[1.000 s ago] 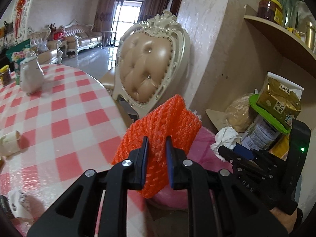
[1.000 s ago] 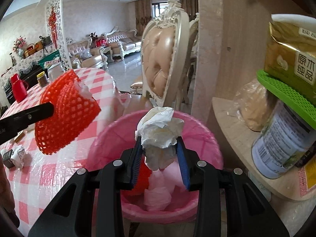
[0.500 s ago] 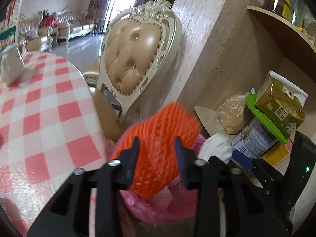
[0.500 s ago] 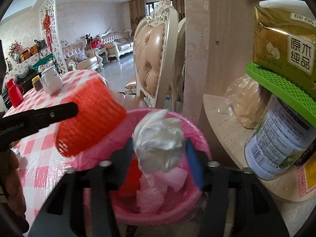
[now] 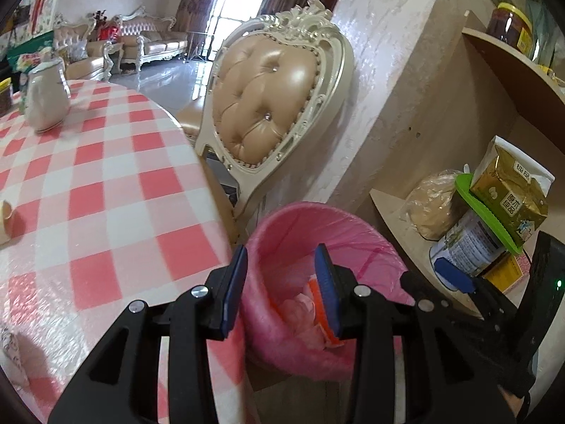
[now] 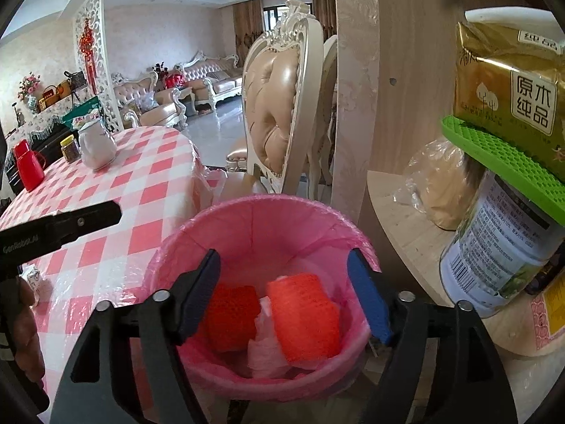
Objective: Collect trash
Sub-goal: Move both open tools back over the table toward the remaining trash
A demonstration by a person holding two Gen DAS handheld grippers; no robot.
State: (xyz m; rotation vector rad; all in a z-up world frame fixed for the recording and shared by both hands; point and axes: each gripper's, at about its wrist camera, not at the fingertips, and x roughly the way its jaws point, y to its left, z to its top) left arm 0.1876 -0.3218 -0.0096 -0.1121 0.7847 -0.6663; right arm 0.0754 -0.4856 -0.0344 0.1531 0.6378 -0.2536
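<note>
A bin with a pink liner (image 6: 257,205) stands between the table and the shelf. Inside lie two orange foam nets (image 6: 300,314) (image 6: 229,314) and a white tissue (image 6: 265,349). My right gripper (image 6: 286,293) hangs over the bin, its jaws opening wide with nothing between the pads. Above the bin's near-left rim (image 5: 317,219), my left gripper (image 5: 280,289) is open and empty, and a strip of orange net (image 5: 314,296) shows below it. One of the left fingers (image 6: 81,224) reaches in from the left in the right wrist view.
The red-and-white checked table (image 5: 106,183) carries a white jug (image 5: 46,102), a red flask (image 6: 26,164) and small scraps (image 5: 10,346) near its edge. A padded chair (image 5: 268,106) stands behind the bin. The shelf (image 6: 416,233) holds a can (image 6: 494,254) and a gold packet (image 6: 508,81).
Both grippers opened. The orange net left the left jaws and the white tissue left the right jaws; both now lie in the bin. The left gripper moved in over the bin.
</note>
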